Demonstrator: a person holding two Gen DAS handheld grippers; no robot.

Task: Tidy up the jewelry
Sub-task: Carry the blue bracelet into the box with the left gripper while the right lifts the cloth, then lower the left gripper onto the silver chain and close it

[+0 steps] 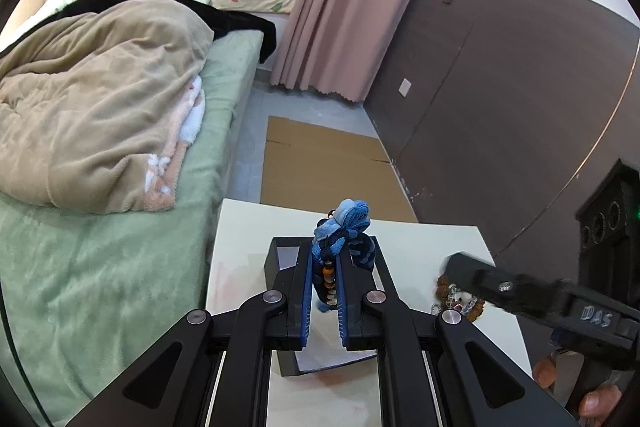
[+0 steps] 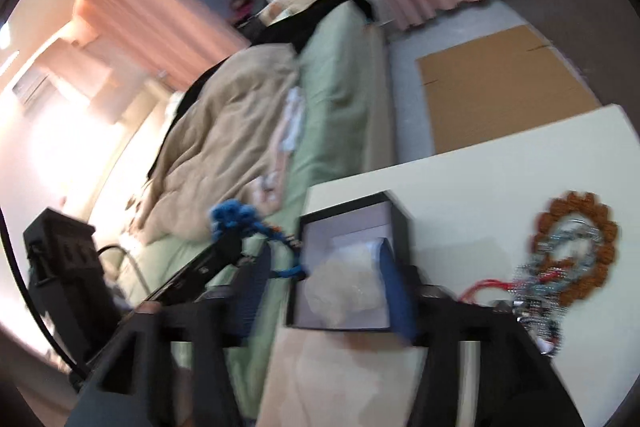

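Right gripper [image 1: 460, 267] handwritten "DAS".

The left gripper [image 1: 324, 283] is matt black plastic with ribbed blue pads and brushed metal pivot pins. Its jaws hold a string of wooden-looking beads with a knotted blue cloth tassel [image 1: 344, 223]. The tabletop [image 1: 240, 267] is smooth, matt cream. The open box [image 2: 352, 267] has matt black walls and a pale lining. The cardboard sheet [image 1: 320, 163] on the floor is dull brown. The blanket [image 1: 100, 99] looks fleecy.

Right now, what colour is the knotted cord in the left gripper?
Blue cord, with brown and white beads; clearest in left wrist view.
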